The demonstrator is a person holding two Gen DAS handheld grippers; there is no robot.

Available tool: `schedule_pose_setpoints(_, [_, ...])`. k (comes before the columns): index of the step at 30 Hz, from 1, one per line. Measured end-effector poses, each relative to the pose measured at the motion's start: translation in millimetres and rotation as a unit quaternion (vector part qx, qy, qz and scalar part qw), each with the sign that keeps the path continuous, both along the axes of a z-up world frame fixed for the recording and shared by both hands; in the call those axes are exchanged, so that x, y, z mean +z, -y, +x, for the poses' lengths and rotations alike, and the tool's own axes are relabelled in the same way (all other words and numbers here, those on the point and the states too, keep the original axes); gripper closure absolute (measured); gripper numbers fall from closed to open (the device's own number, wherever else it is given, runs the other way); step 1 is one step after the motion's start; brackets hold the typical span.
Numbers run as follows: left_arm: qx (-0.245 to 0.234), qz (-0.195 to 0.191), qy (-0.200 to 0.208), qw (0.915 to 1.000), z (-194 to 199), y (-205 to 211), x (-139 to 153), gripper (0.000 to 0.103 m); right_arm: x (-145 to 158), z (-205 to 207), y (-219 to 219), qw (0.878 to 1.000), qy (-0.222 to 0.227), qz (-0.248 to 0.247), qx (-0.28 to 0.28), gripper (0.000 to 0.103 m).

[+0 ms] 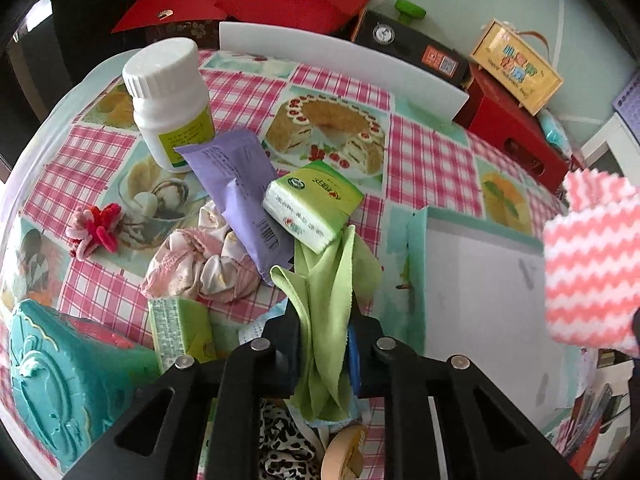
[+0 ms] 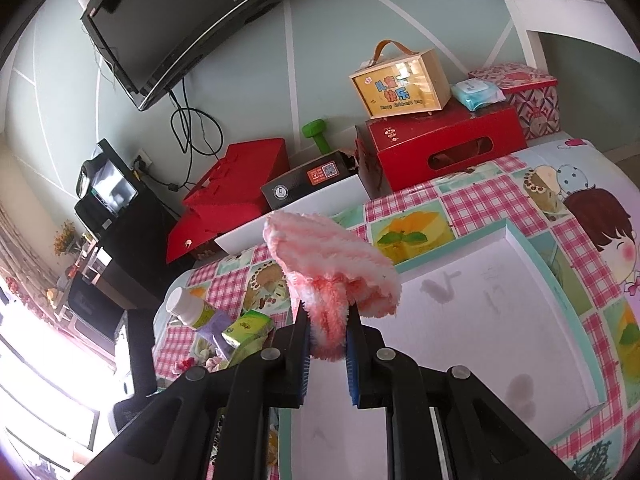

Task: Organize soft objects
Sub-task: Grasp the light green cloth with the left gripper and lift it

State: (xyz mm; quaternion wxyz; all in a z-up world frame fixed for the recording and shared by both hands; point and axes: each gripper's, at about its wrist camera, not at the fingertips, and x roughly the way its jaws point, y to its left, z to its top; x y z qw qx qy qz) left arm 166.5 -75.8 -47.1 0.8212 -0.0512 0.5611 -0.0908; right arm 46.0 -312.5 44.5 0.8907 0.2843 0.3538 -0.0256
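Observation:
My left gripper (image 1: 322, 320) is shut on a light green cloth (image 1: 328, 276), which hangs crumpled between the pads above a pile of things on the checked tablecloth. In the right wrist view my right gripper (image 2: 328, 320) is shut on a fluffy pink-and-white striped cloth (image 2: 332, 264), held over a shallow white box (image 2: 480, 320) with a teal rim. The same pink cloth (image 1: 588, 264) shows at the right edge of the left wrist view, beside that white box (image 1: 480, 280). A crumpled pink-cream fabric (image 1: 192, 264) and a red-pink hair tie (image 1: 96, 228) lie on the table.
A white pill bottle (image 1: 168, 96), a purple packet (image 1: 240, 192) and a green tissue pack (image 1: 312, 204) lie ahead of the left gripper. A teal box (image 1: 60, 380), a green pack (image 1: 180, 332) and leopard-print fabric (image 1: 284, 440) lie near. Red boxes (image 2: 440, 152) stand at the back.

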Motion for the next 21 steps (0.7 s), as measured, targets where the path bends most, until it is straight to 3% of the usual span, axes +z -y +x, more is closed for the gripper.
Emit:
schedule_pose_setpoints(16, [0.006, -0.043, 0.031, 0.9986, -4, -15, 22, 0.091, 3, 0, -7, 1.0, 0.002, -0.013, 0.006, 0.087])
schedule_pose_setpoints(21, [-0.005, -0.077, 0.056, 0.9954, -11, -17, 41, 0.092, 6, -2, -7, 1.0, 0.007, -0.013, 0.003, 0.087])
